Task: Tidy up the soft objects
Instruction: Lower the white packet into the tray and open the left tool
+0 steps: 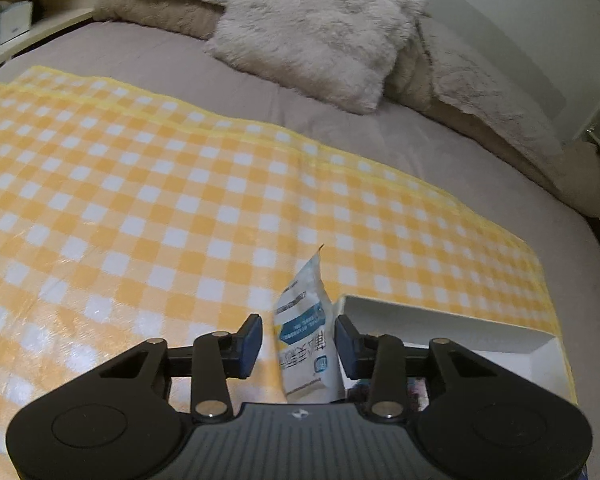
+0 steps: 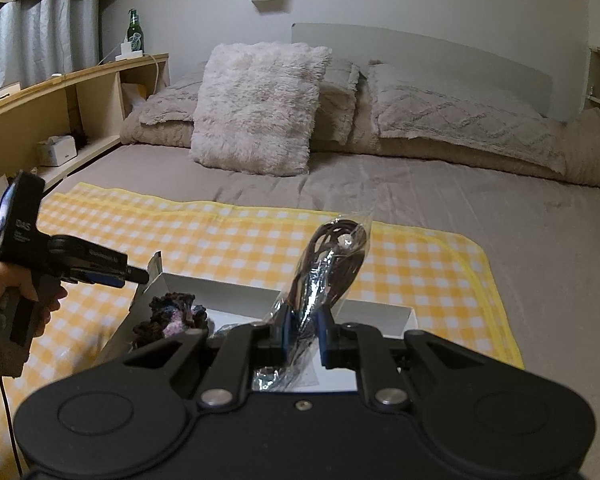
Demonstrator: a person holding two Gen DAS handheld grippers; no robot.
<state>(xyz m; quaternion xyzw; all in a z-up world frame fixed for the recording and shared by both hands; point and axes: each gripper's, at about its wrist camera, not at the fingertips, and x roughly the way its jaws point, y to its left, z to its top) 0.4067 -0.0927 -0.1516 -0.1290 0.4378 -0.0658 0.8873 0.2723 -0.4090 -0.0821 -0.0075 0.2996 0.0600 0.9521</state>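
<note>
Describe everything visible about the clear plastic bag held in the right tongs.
The clear plastic bag is crinkly, glossy and transparent, holding a coil of dark brown cord. It stands tilted up to the right, its top corner free in the air. The right tongs pinch its lower part between blue pads. It hangs above the white box on the checked cloth.

Grey-sheeted bed (image 2: 440, 208) filling the room, fluffy cushion (image 2: 256, 108) leaning on pillows (image 2: 452, 116) at the headboard (image 2: 440, 56), wooden shelving (image 2: 80, 96) running along one edge, grey curtains (image 2: 40, 40) hanging beyond, pale wall (image 2: 204, 4) catching dim light.
</note>
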